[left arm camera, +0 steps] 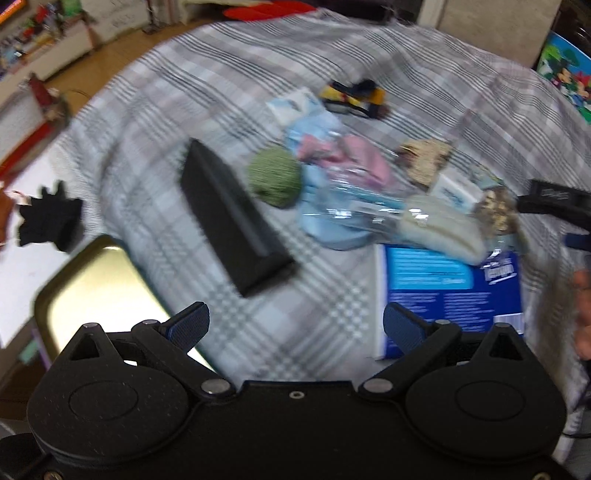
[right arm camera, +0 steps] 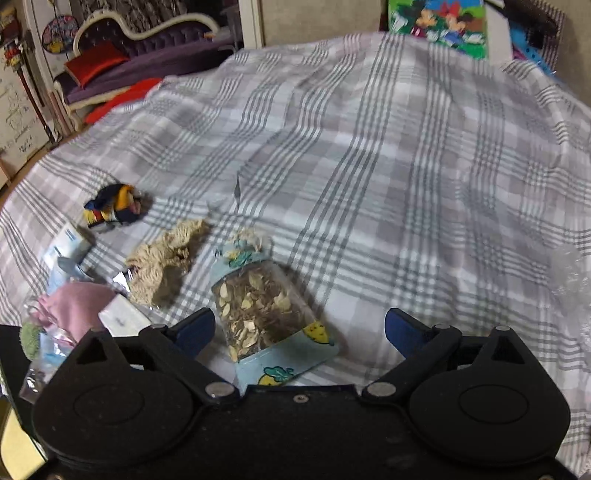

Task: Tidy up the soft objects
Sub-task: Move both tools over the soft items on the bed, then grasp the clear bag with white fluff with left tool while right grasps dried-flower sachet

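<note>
Soft items lie on a grey plaid bedspread (left arm camera: 155,122). In the left wrist view I see a green fuzzy ball (left arm camera: 274,177), a pink cloth (left arm camera: 354,162), a cream sock (left arm camera: 443,229), a light blue cloth (left arm camera: 325,221) and a black box (left arm camera: 232,218). My left gripper (left arm camera: 295,326) is open and empty above the bedspread. In the right wrist view a clear pouch of dried bits (right arm camera: 262,310) lies just ahead of my open right gripper (right arm camera: 300,332). A beige knitted piece (right arm camera: 166,258) and a dark-and-yellow plush (right arm camera: 112,206) lie to the left.
A gold metal tray (left arm camera: 92,288) sits at the near left. A blue printed box (left arm camera: 450,295) lies at the near right. A black glove (left arm camera: 50,216) lies on a white surface left. A cartoon-print box (right arm camera: 439,26) stands beyond the bed. A purple sofa (right arm camera: 147,48) is far left.
</note>
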